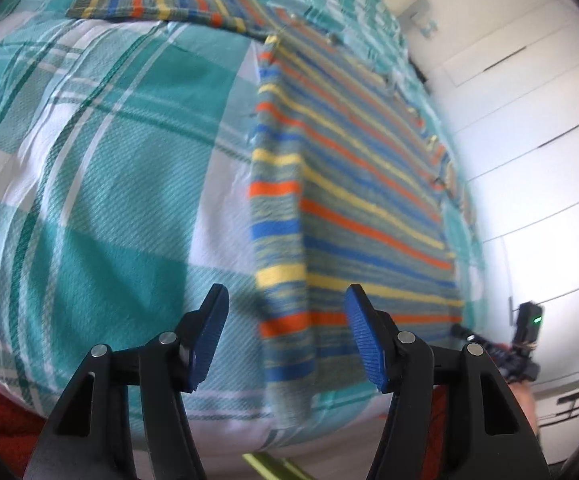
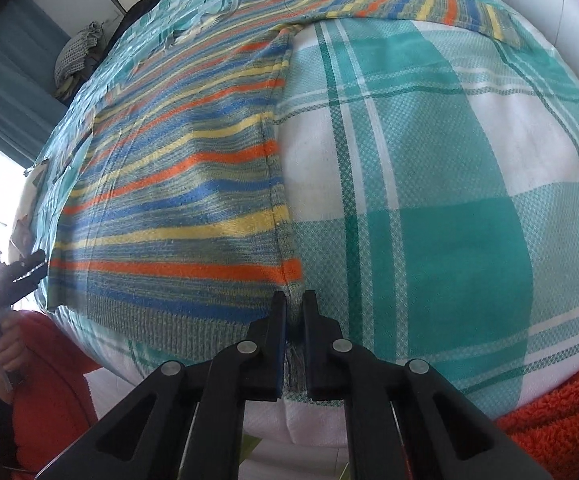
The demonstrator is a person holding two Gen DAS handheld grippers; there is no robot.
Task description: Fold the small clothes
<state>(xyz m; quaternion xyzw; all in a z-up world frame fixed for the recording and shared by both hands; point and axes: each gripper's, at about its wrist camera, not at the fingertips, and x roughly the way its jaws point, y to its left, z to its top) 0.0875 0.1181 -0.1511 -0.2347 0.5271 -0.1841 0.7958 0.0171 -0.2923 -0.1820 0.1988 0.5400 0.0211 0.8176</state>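
A teal-and-white plaid woven bedspread [image 1: 101, 168] covers the bed, and on it lies the small knitted sweater with orange, blue, yellow and grey stripes [image 1: 353, 184], spread mostly flat with its body running away from both cameras. In the left wrist view one long striped sleeve [image 1: 161, 0] stretches out to the left across the far part of the bedspread, while the sweater's left side edge is turned up in a raised fold. The left gripper [image 1: 287, 336] hangs above the hem near that edge with its blue-padded fingers [image 1: 363, 336] spread wide apart and nothing between them. To the right, the sweater's body lies flat toward the white cupboard doors [image 1: 529, 120] at the bedside. In the right wrist view the right gripper [image 2: 294, 304] is pinched closed on the grey ribbed hem corner [image 2: 295, 292] at the sweater's right edge, the fabric caught between the black fingers. Orange fleecy fabric [image 2: 561, 412] shows at the lower right.
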